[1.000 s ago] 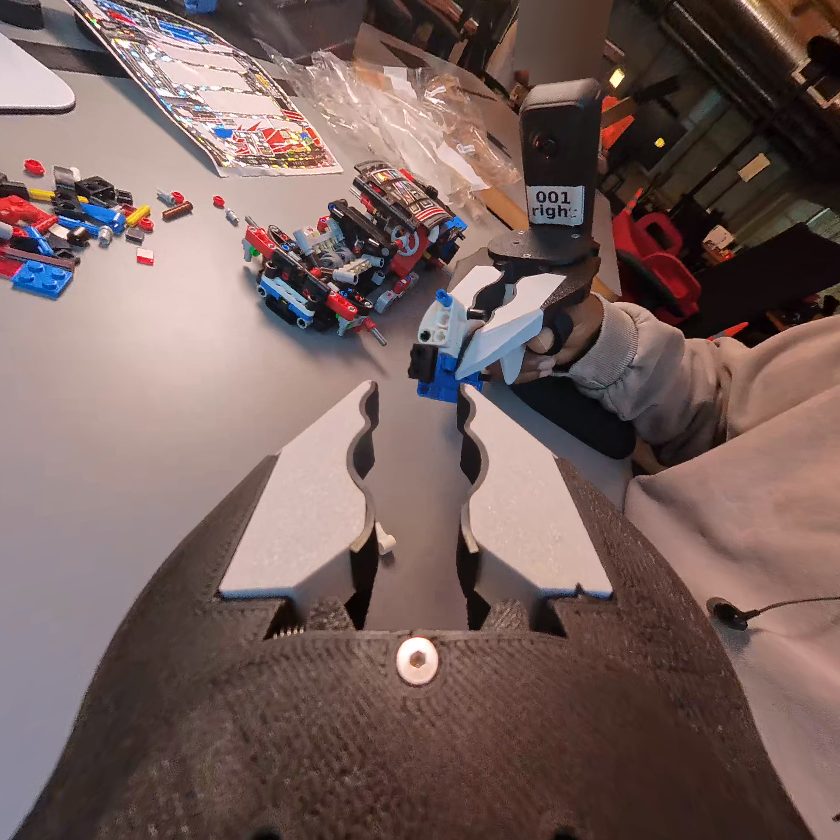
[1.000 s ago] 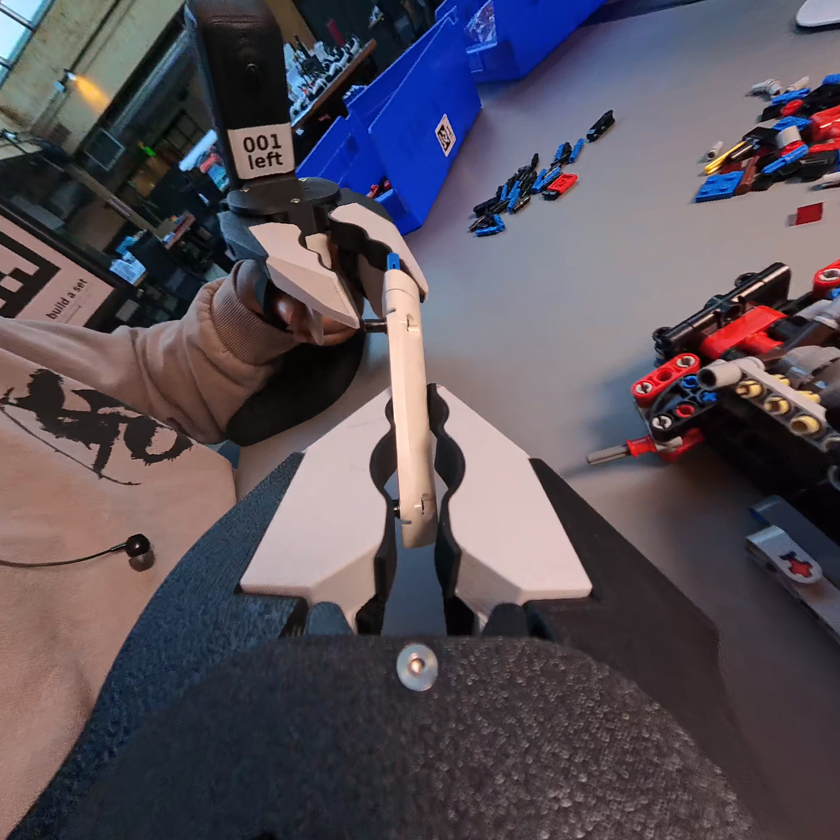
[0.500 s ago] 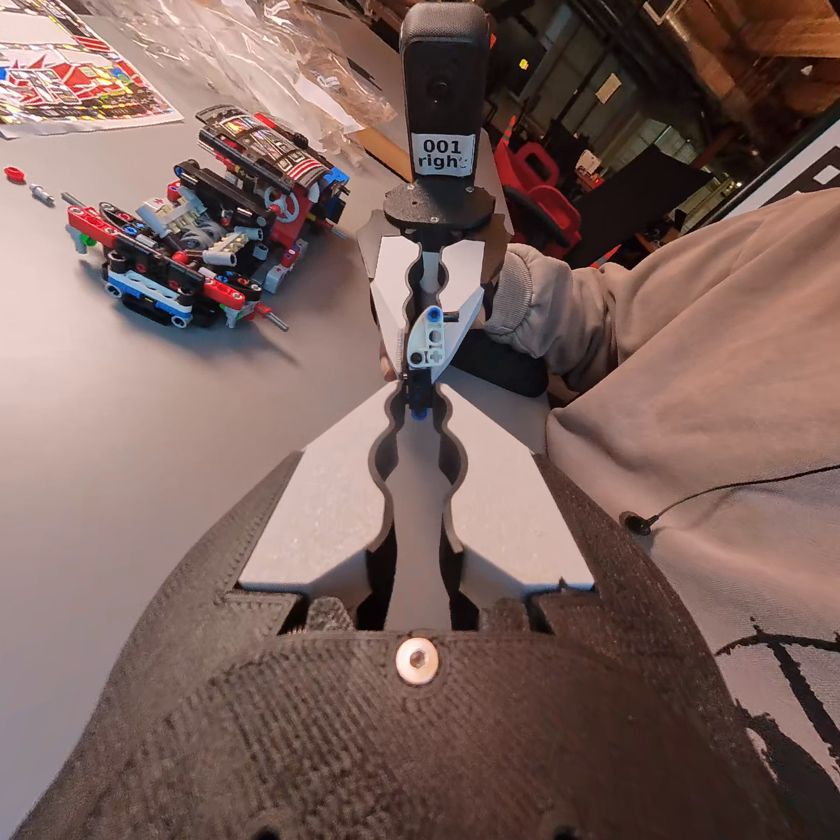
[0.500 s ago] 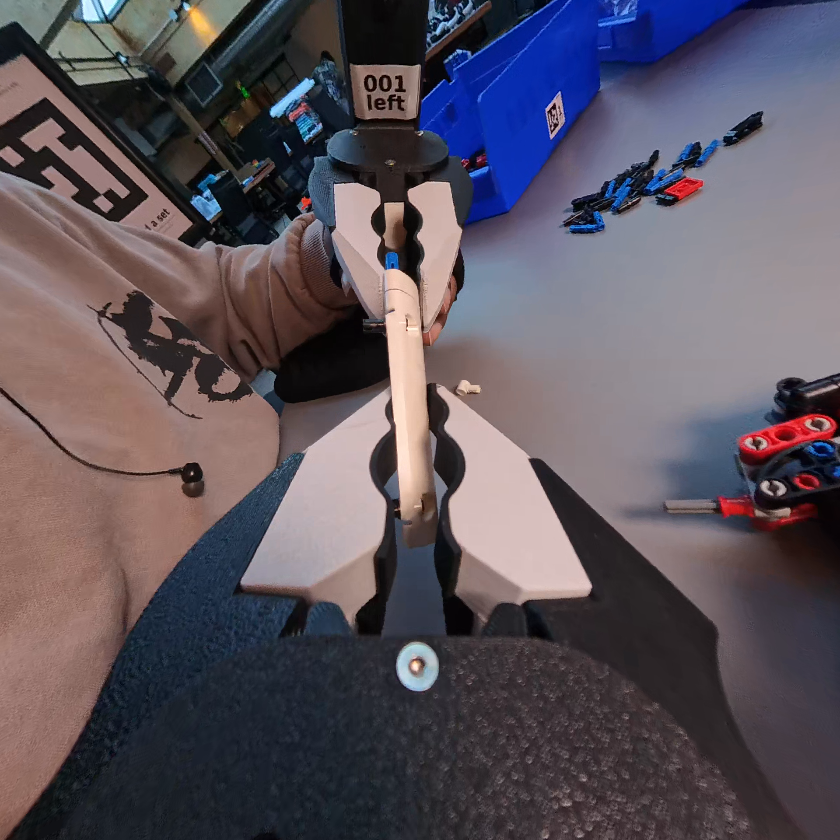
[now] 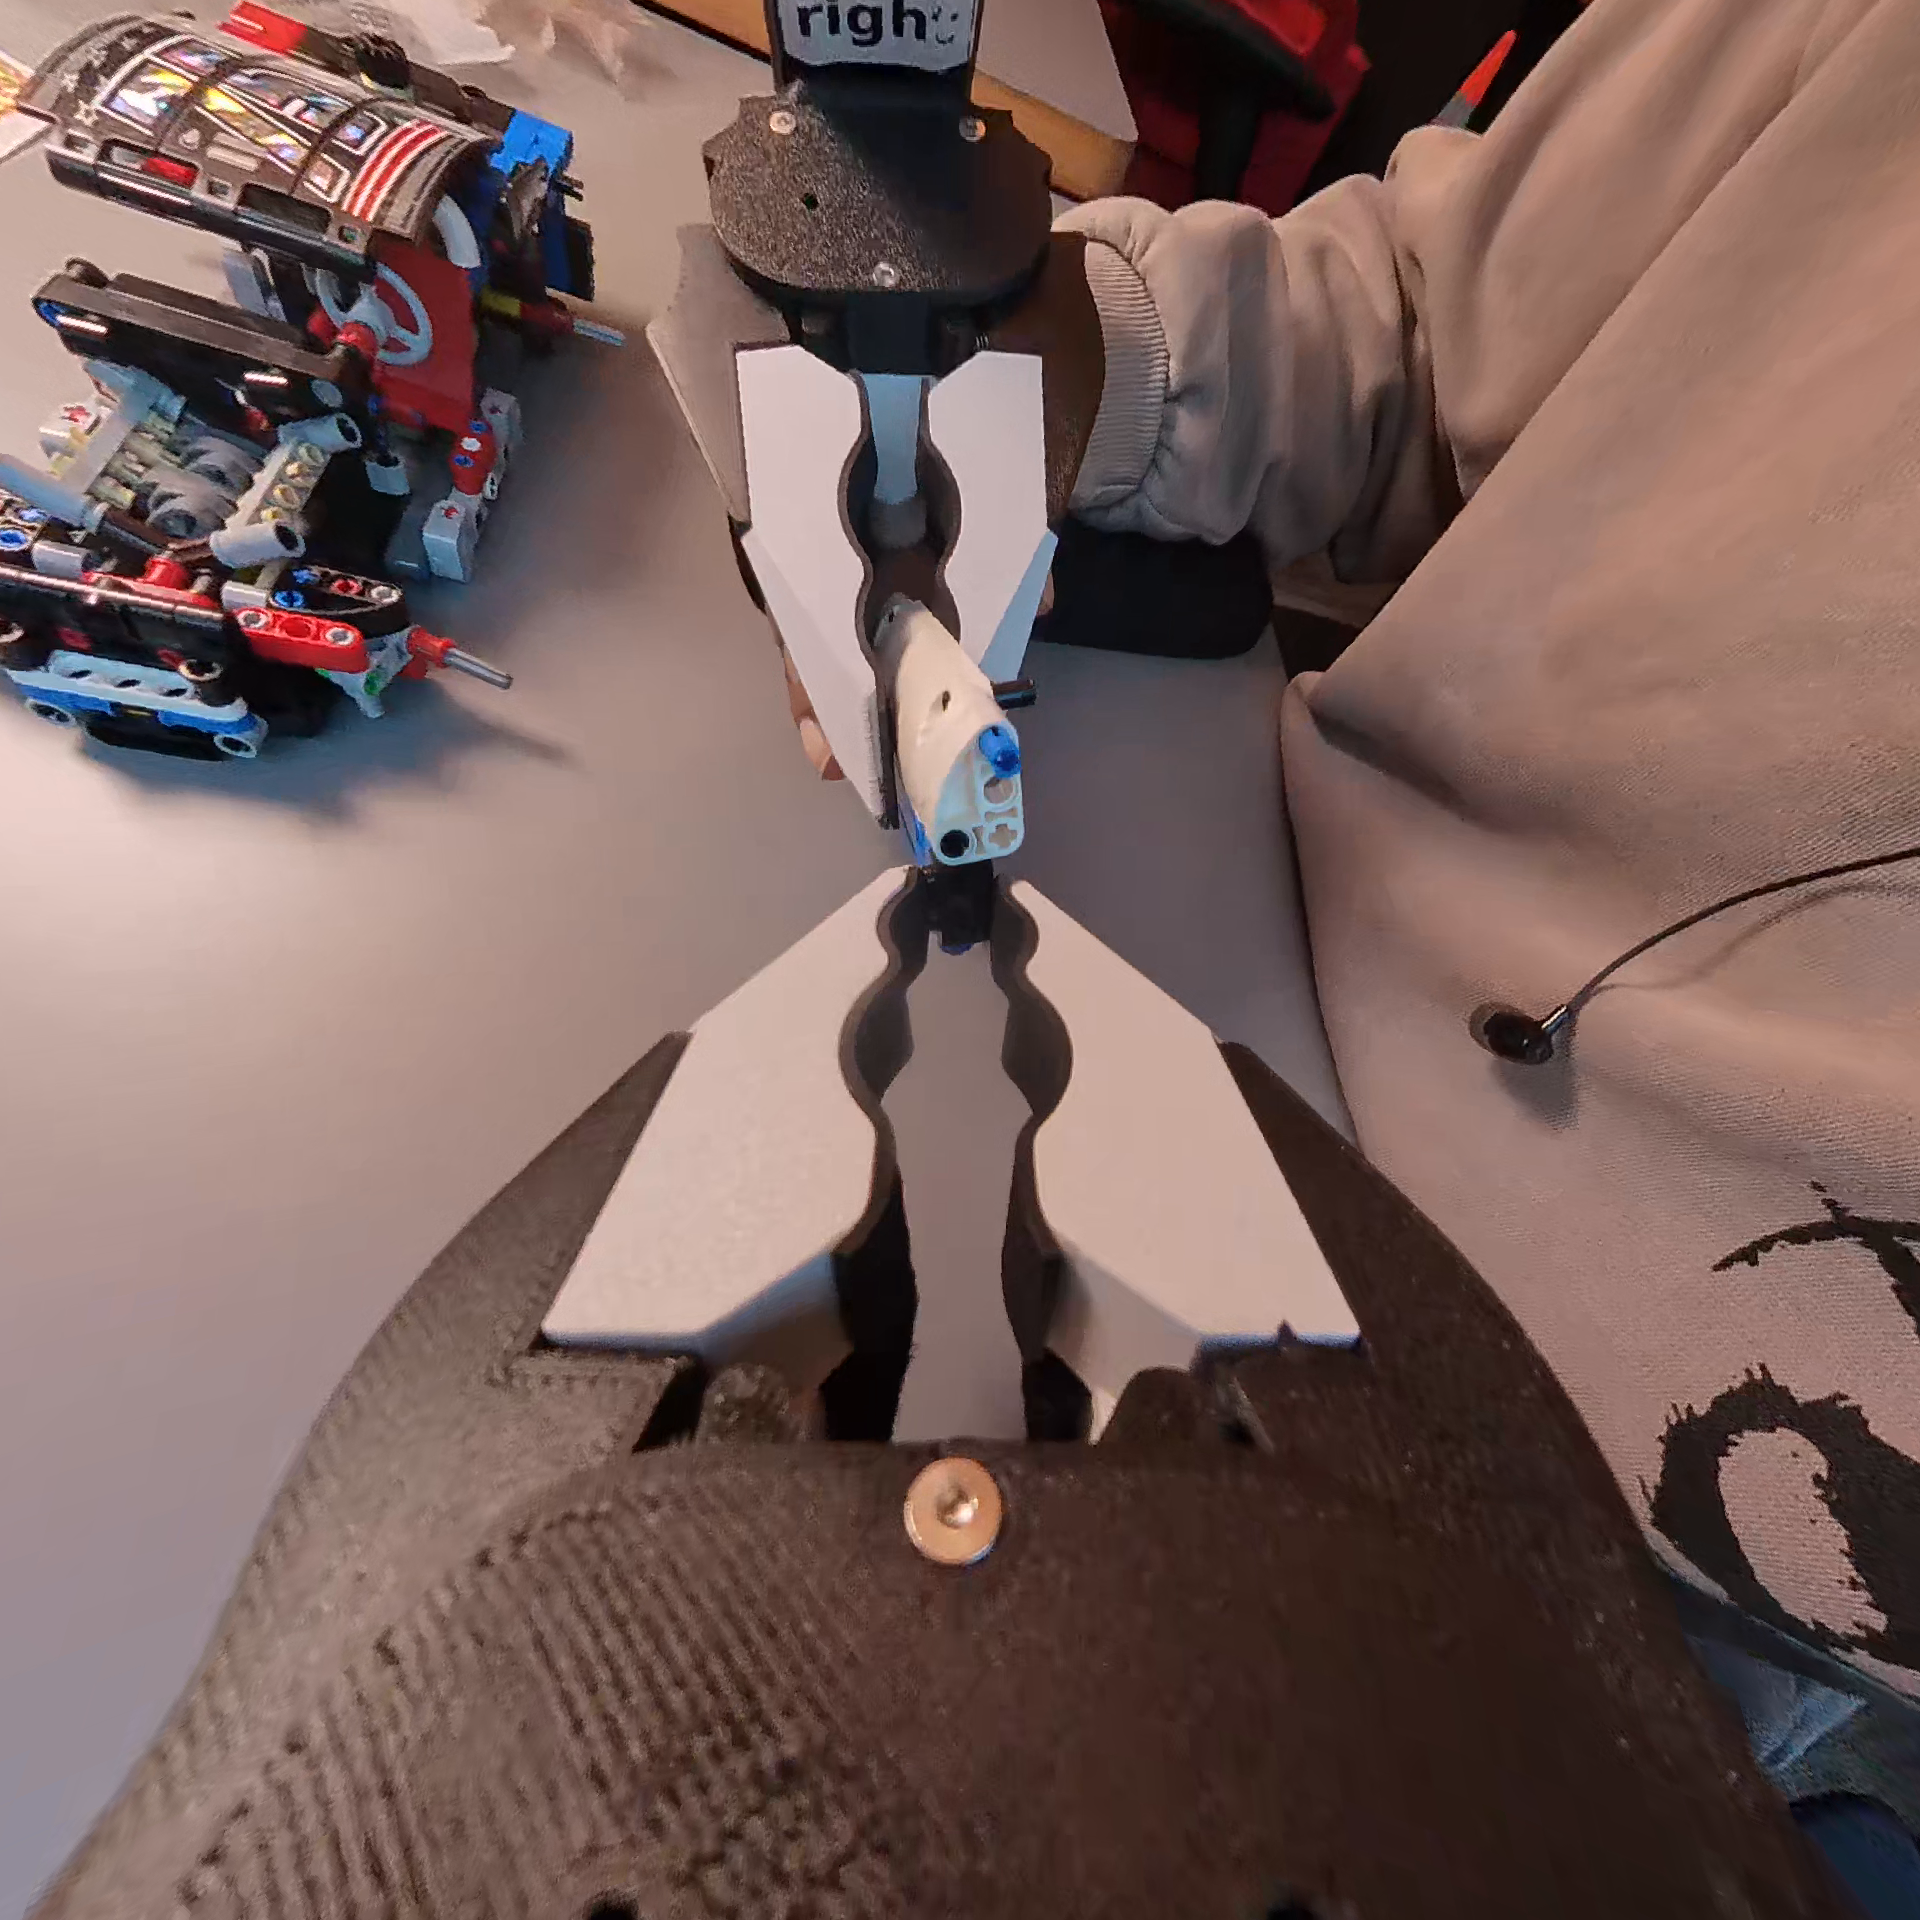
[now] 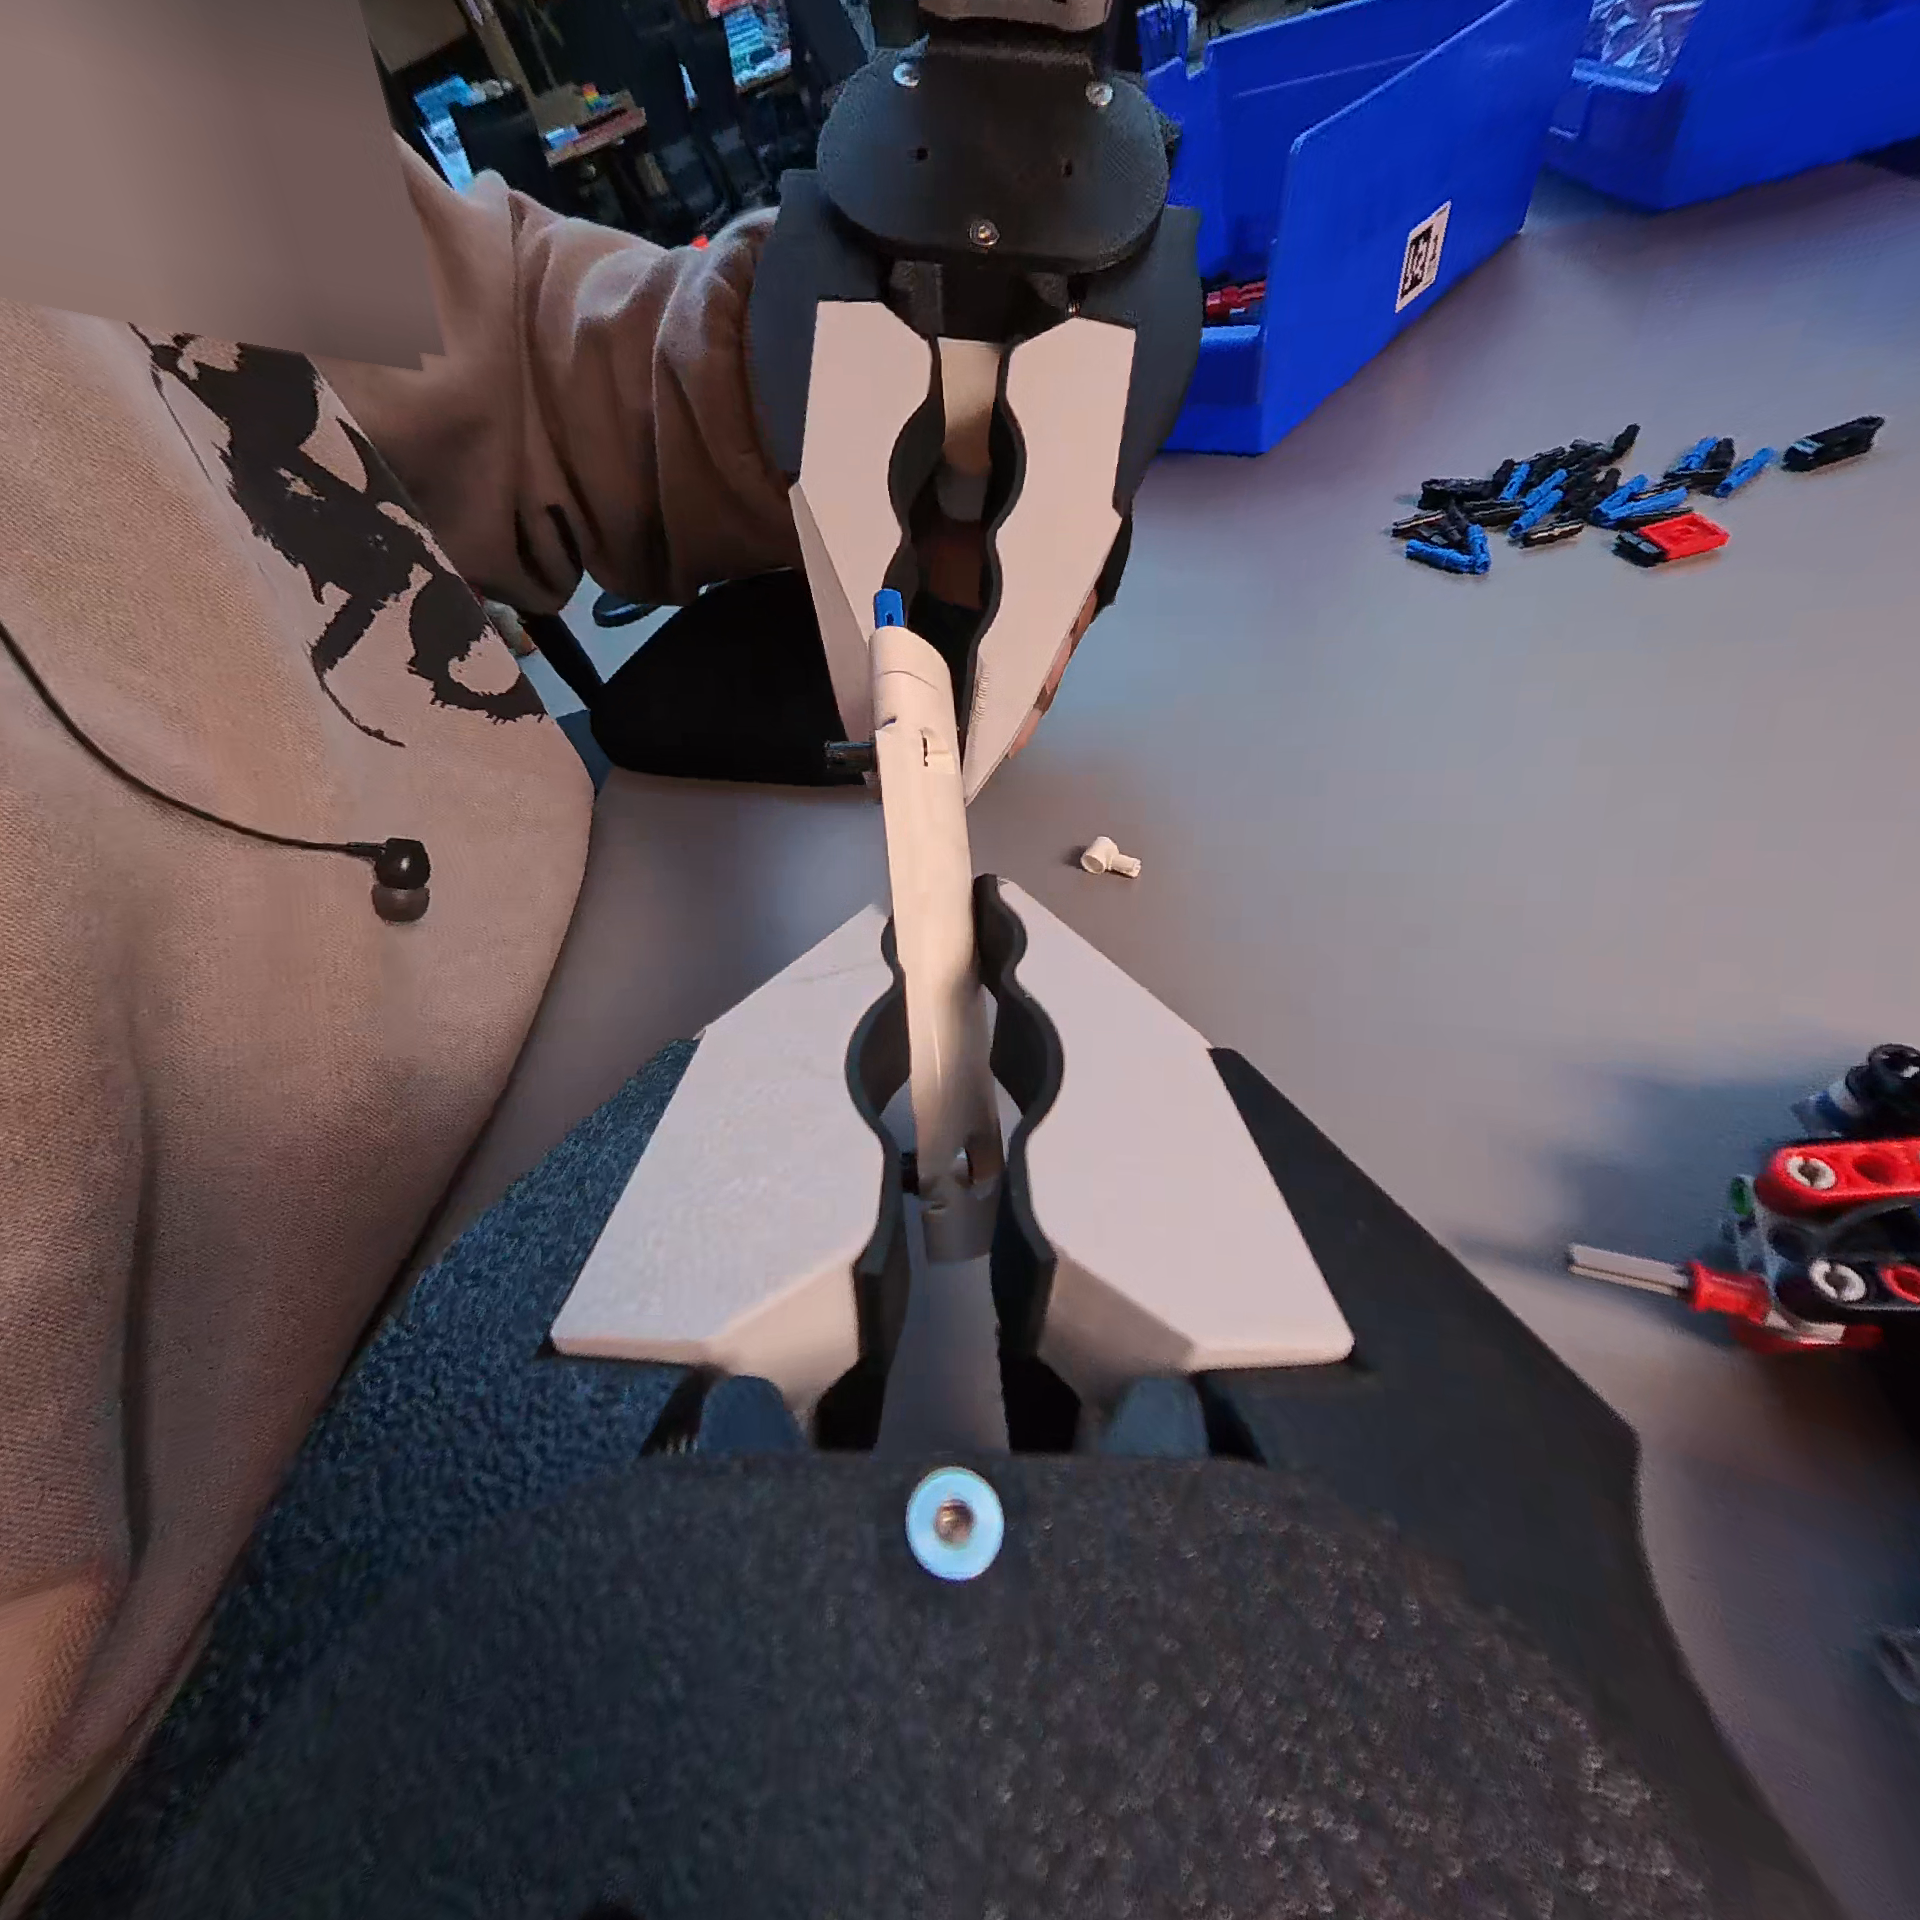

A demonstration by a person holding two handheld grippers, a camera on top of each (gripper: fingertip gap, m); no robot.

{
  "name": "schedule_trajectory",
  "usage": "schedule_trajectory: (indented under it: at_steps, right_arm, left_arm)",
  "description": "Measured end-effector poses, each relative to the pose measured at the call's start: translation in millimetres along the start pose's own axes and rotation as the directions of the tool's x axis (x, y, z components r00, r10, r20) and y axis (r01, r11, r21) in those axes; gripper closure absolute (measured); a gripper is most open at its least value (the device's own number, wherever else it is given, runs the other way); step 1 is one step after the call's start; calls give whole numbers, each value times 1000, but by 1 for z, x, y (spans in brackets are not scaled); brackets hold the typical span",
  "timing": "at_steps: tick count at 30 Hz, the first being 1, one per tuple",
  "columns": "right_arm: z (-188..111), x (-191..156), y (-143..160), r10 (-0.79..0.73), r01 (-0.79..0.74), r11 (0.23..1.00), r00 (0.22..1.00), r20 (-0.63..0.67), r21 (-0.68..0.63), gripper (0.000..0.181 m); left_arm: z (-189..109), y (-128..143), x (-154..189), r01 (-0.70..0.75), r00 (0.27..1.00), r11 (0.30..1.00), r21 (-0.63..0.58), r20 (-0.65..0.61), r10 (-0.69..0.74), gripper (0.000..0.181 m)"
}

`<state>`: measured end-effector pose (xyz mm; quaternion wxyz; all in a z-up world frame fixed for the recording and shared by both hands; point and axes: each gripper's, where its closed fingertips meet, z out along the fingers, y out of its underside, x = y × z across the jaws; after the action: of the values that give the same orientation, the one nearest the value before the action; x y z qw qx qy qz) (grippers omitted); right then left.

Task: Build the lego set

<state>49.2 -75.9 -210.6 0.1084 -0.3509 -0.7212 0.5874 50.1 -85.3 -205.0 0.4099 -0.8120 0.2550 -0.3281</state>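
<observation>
A white lego panel piece (image 6: 925, 914) with a blue pin (image 5: 995, 746) and a black part (image 5: 951, 902) at its end is held between both grippers above the grey table (image 5: 312, 1039). My right gripper (image 6: 935, 909) is shut on the white panel's rear half. My left gripper (image 5: 953, 902) faces it, its tips shut on the black part at the panel's other end. Each gripper also shows head-on in the other's view: the right gripper (image 5: 935, 717) and the left gripper (image 6: 935, 748). The part-built lego car (image 5: 260, 416) stands to the left; its front corner also shows in the right wrist view (image 6: 1849, 1226).
A small white connector (image 6: 1107, 860) lies on the table beside the grippers. A heap of black and blue pins (image 6: 1558, 499) and a red plate (image 6: 1683, 535) lie further off, before blue bins (image 6: 1351, 260). The person's beige hoodie (image 5: 1558, 623) borders the table. My two grippers' fingertips are within a few centimetres of each other.
My left gripper was open a second ago; it swung round to face the right gripper and closed on the end of the white piece. Both grippers have since drawn closer together.
</observation>
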Motion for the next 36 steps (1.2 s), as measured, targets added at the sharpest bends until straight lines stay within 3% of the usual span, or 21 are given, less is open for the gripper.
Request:
schedule_trajectory:
  at_steps: [5, 8, 13, 17, 21, 30, 36]
  right_arm:
    - [5, 5, 3, 109, -108, 994, 993, 38, -21, 173]
    - [5, 9, 5, 233, -230, 972, 970, 73, -39, 174]
    - [5, 7, -2, 466, -455, 884, 868, 171, -101, 173]
    - [5, 5, -9, 508, -492, 861, 839, 194, -126, 173]
    - [7, 4, -14, 495, -480, 869, 852, 169, -123, 173]
    - [-9, 15, -45, 444, -462, 867, 886, 134, 187, 152]
    - [-9, 16, -51, 439, -454, 853, 891, 117, 259, 152]
  left_arm:
    - [-3, 3, -5, 60, 998, 998, 31, 17, -61, 170]
    - [-11, -3, -6, 126, 992, 986, 108, 1, -127, 155]
    - [-19, -8, -7, 235, 972, 954, 184, -30, -234, 153]
    - [-22, -12, -12, 303, 952, 924, 234, -17, -307, 162]
    - [-25, -15, -13, 407, 913, 870, 279, -80, -401, 171]
    - [-49, -35, -23, 438, 893, 740, 511, -148, -426, 172]
    - [-56, -45, -28, 460, 879, 663, 590, -195, -436, 172]
